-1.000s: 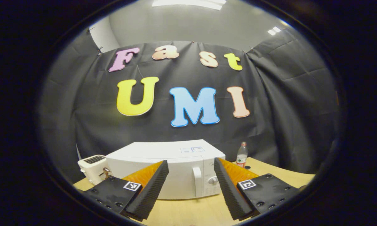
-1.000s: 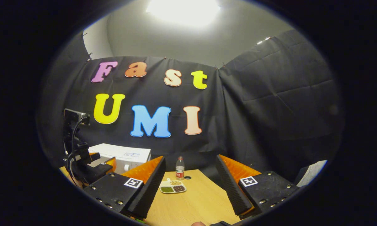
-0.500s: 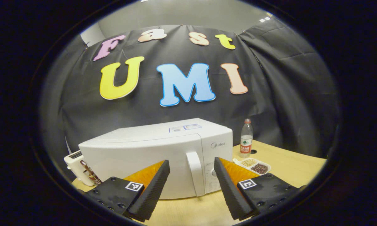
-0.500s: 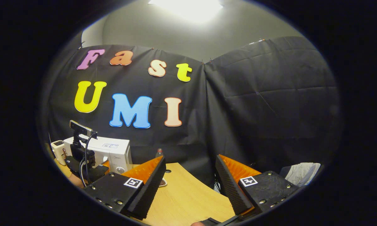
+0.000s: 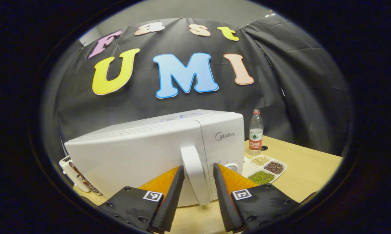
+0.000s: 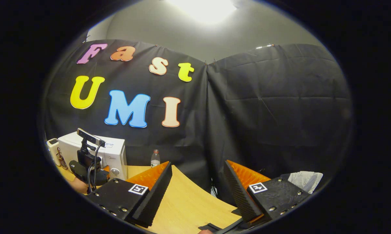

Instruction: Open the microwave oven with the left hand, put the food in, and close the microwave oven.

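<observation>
White microwave [image 5: 143,152] sits on the bench [image 5: 299,169], door shut. Left gripper [image 5: 197,188] has its jaws around the door handle [image 5: 194,175]; can't tell if they squeeze it. Food tray [image 5: 263,167] lies just right of the microwave, w/ a bottle [image 5: 256,131] behind it. Right gripper [image 6: 197,187] is far off to the microwave's right, jaws spread, holding nothing.

The white microwave oven [image 5: 143,152] has a smooth, slightly glossy plastic-looking shell and a smooth white door handle [image 5: 193,172]. The pale wooden desk [image 5: 306,169] shows fine grain with a matt finish. The clear plastic bottle [image 5: 256,131] is shiny. Ridged, matt pads line the left gripper [image 5: 197,191] fingers [image 5: 172,201]. The black cloth wall [image 6: 273,107] is matt and creased.
</observation>
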A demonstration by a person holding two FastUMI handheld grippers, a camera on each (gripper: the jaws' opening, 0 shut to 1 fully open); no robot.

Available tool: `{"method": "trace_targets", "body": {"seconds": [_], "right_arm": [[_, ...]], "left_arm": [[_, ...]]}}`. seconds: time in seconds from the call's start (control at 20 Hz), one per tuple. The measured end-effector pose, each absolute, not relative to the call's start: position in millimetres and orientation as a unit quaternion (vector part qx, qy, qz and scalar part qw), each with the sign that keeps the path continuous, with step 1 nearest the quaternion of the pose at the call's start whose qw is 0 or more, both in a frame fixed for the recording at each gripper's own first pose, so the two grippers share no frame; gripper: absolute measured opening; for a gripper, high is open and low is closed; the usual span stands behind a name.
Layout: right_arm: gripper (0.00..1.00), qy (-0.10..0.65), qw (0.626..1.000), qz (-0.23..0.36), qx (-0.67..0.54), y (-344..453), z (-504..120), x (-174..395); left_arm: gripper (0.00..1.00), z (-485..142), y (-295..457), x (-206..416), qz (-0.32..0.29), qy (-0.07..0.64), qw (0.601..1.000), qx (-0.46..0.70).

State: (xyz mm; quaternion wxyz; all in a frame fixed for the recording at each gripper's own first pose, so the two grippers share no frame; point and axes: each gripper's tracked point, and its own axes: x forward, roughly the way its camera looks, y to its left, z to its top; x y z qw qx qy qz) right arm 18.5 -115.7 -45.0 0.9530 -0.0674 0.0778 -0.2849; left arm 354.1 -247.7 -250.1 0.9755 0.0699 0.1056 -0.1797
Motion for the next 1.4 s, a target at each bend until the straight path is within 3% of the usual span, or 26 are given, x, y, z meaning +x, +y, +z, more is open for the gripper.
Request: {"method": "trace_targets", "body": {"seconds": [0.15, 0.3, 0.55, 0.75, 0.85, 1.05, 1.35, 1.4], "right_arm": [[0.96, 0.085, 0.951, -0.289, -0.072, -116, -49, 16], [0.97, 0.09, 0.951, -0.289, -0.07, -115, -51, 15], [0.97, 0.086, 0.954, -0.28, -0.067, -110, -53, 14], [0.97, 0.079, 0.959, -0.264, -0.061, -108, -49, 7], [0.97, 0.066, 0.963, -0.256, -0.056, -111, -42, 7], [0.97, 0.06, 0.972, -0.222, -0.047, -107, -43, 13], [0.97, 0.062, 0.99, -0.124, -0.027, -75, -46, 19], [0.97, 0.06, 0.992, -0.107, -0.027, -70, -44, 19]], "left_arm": [[0.39, -247, -244, 351, -0.178, 0.111, 0.976, 0.064], [0.37, -252, -246, 356, -0.186, 0.117, 0.974, 0.051], [0.16, -251, -247, 354, -0.196, 0.128, 0.971, 0.044], [0.12, -257, -239, 330, -0.182, 0.159, 0.97, 0.026], [0.14, -245, -231, 309, -0.185, 0.128, 0.974, 0.038], [0.12, -245, -214, 279, -0.19, 0.139, 0.971, 0.037], [0.15, -241, -180, 230, -0.157, 0.156, 0.975, 0.024], [0.12, -239, -174, 223, -0.15, 0.157, 0.976, 0.024]]}}
